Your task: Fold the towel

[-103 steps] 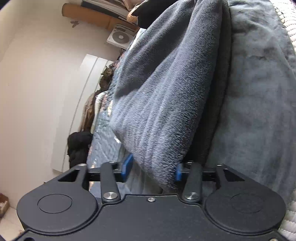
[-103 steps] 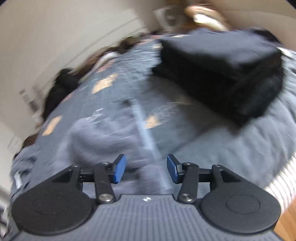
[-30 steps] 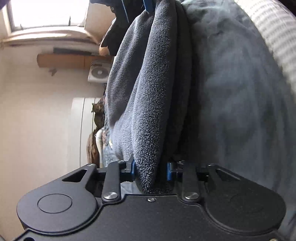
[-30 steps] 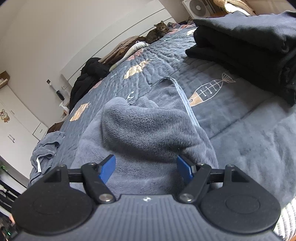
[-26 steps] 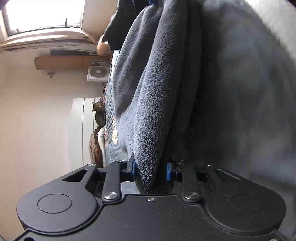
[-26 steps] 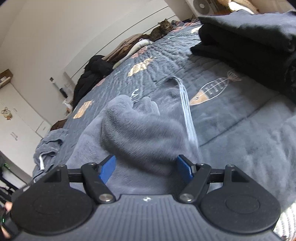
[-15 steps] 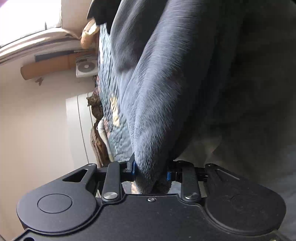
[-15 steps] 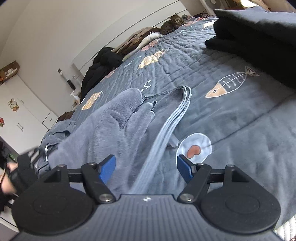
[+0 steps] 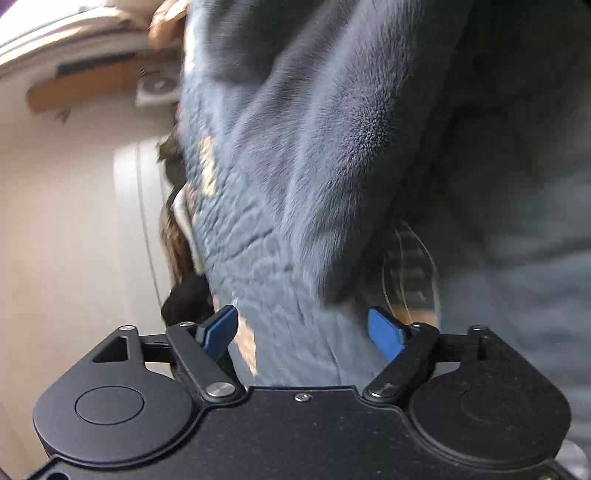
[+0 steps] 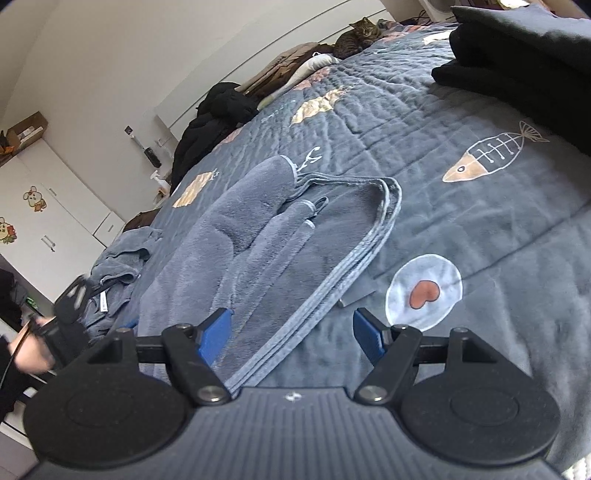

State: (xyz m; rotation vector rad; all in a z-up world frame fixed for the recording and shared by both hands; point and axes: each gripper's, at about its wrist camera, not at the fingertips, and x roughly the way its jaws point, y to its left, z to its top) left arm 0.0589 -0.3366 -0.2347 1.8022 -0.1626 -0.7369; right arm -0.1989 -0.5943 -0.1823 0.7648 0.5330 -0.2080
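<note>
The grey plush towel (image 10: 258, 243) lies folded into a long strip on the fish-print bedspread (image 10: 424, 122), its hemmed edges stacked along the right side. My right gripper (image 10: 291, 336) hovers open just above the towel's near end, nothing between its fingers. In the left wrist view the picture is blurred; the towel (image 9: 332, 147) fills the view ahead and its fold ends just beyond the blue pads. My left gripper (image 9: 301, 330) is open and holds nothing. It also shows blurred at the far left of the right wrist view, as the left gripper (image 10: 72, 301) in a person's hand (image 10: 26, 350).
A stack of folded black cloth (image 10: 517, 55) sits at the back right of the bed. A crumpled grey towel (image 10: 118, 266) lies at the left edge. A black jacket (image 10: 218, 118) and a cat (image 10: 360, 31) are along the far side by the wall.
My left gripper was shut on the towel's fold; it has opened and let go. The towel now lies flat on the bed. The right gripper has drawn back from it, still open.
</note>
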